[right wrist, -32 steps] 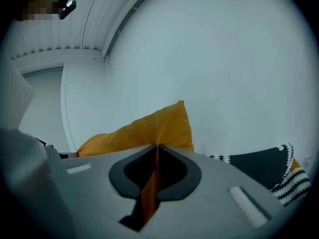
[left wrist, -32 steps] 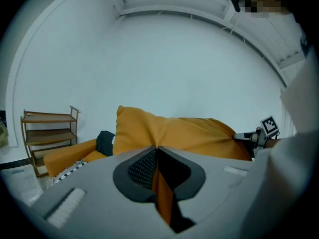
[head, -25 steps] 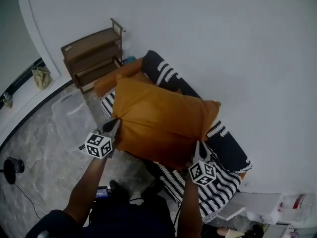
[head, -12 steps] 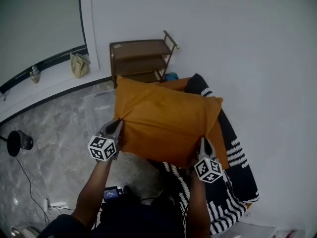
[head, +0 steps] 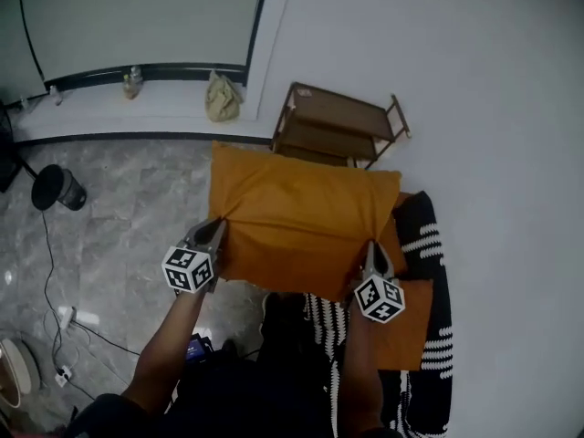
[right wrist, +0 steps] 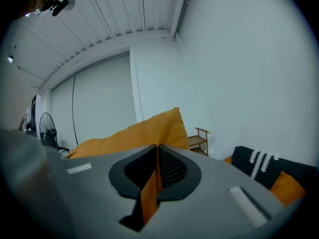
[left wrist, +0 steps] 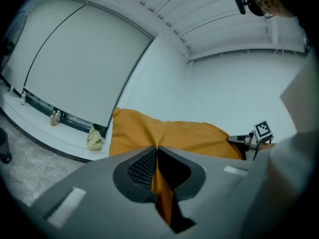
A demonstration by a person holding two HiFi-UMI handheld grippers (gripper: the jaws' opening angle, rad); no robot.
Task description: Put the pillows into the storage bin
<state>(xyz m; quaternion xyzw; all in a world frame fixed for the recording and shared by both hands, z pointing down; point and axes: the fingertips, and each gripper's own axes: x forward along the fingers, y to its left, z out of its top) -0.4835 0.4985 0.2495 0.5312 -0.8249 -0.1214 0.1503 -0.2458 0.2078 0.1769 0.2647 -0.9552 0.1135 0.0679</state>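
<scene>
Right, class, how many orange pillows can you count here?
2. One orange pillow is held by the left gripper and right gripper; a second pillow lies on the striped sofa. More may be hidden behind the held one.

plain white wall [head: 474,80], grey marbled floor [head: 119,208], brown wooden shelf unit [head: 339,133] against the wall, large pale window panel [head: 137,16] above a white ledge [head: 109,112], black fan [head: 55,188] on the floor, black-and-white striped sofa [head: 440,281], white slatted ceiling [right wrist: 124,19]
</scene>
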